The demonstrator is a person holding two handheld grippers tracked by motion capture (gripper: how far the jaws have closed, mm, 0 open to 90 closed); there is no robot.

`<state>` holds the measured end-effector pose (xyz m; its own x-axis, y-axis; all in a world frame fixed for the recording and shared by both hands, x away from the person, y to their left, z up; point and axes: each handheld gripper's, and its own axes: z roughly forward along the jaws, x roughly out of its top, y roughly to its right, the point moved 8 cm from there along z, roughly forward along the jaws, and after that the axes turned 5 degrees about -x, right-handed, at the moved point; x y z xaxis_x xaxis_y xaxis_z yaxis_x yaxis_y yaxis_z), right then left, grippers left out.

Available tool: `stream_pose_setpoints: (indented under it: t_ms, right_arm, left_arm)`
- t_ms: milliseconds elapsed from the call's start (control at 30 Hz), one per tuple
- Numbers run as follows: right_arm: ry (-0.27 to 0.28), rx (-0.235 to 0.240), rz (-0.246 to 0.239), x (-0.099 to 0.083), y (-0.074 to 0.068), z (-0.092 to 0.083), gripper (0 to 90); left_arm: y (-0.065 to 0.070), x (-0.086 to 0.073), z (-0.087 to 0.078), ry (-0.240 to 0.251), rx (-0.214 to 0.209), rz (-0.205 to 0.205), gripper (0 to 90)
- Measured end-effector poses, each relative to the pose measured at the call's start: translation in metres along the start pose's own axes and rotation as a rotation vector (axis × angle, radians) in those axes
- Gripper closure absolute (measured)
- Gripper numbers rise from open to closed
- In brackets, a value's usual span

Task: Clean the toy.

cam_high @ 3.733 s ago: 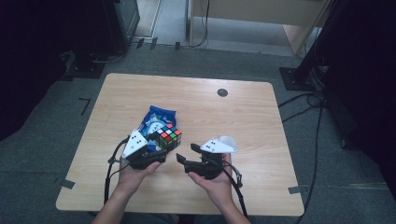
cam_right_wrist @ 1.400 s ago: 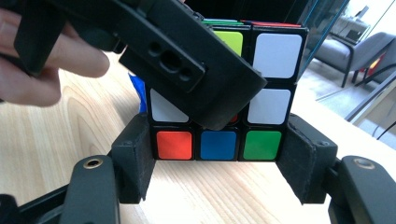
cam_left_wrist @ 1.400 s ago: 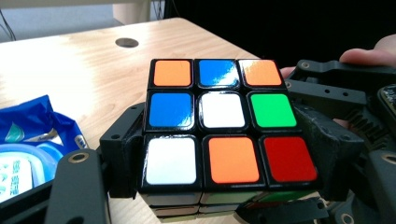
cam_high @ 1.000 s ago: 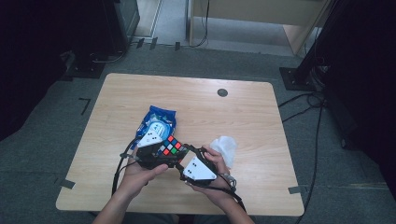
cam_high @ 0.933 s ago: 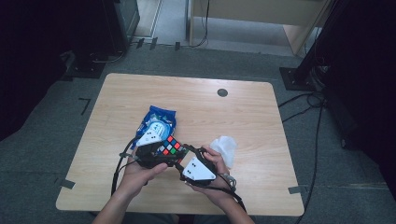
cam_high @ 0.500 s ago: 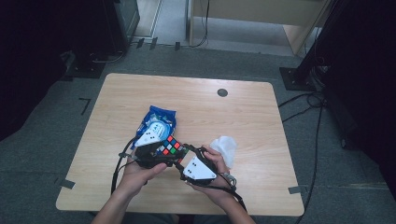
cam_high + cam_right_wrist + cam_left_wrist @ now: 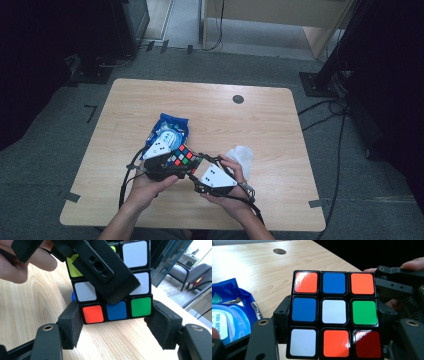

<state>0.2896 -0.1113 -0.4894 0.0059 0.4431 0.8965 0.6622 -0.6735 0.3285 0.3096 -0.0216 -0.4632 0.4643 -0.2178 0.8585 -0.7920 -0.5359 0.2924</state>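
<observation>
One pale wood desk [image 7: 280, 125] on grey carpet, dark round grommet hole [image 7: 238, 99] near far edge, black stands & cables at room's sides, tape marks on floor by near corners. Blue wet-wipes pack [image 7: 167, 135] lying flat left of centre, just beyond left claw [image 7: 176, 161]; crumpled white tissue [image 7: 241, 155] right of centre, beside right hand. Scrambled puzzle cube [image 7: 181, 157] held above desk, nearer near edge than far, between both claws. Left claw clamped on cube's sides, pads [image 7: 283, 315] pressed on middle layer. Right claw [image 7: 199, 166] w/ pads [image 7: 72, 323] astride cube's bottom layer, narrow gaps both sides, not pressing; left claw's jaw crossing cube's face in right gripper view. No open containers seen.
</observation>
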Motion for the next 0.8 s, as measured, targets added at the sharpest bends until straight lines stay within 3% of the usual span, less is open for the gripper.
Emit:
stream_pose_setpoints:
  t_ms: [233,333,433,633,800]
  right_arm:
    - [-0.009,-0.018,-0.012,0.0,0.002,-0.001,32.9]
    - [-0.03,-0.055,-0.013,-0.002,0.008,-0.001,35.6]
    - [-0.026,-0.055,0.032,-0.003,0.014,-0.003,38.6]
    - [-0.031,-0.071,0.044,-0.005,0.018,-0.005,41.5]
    - [-0.028,-0.087,0.068,-0.005,0.024,-0.006,43.8]
  left_arm:
    - [0.0,0.0,-0.001,0.001,-0.014,0.012,33.6]
    - [-0.001,0.001,-0.003,0.005,-0.007,0.023,33.5]
    - [0.0,0.003,-0.005,0.016,-0.021,0.031,33.6]
    - [0.003,0.003,-0.005,0.026,0.002,0.071,33.7]
    - [0.005,0.006,-0.007,0.063,0.038,0.123,33.7]
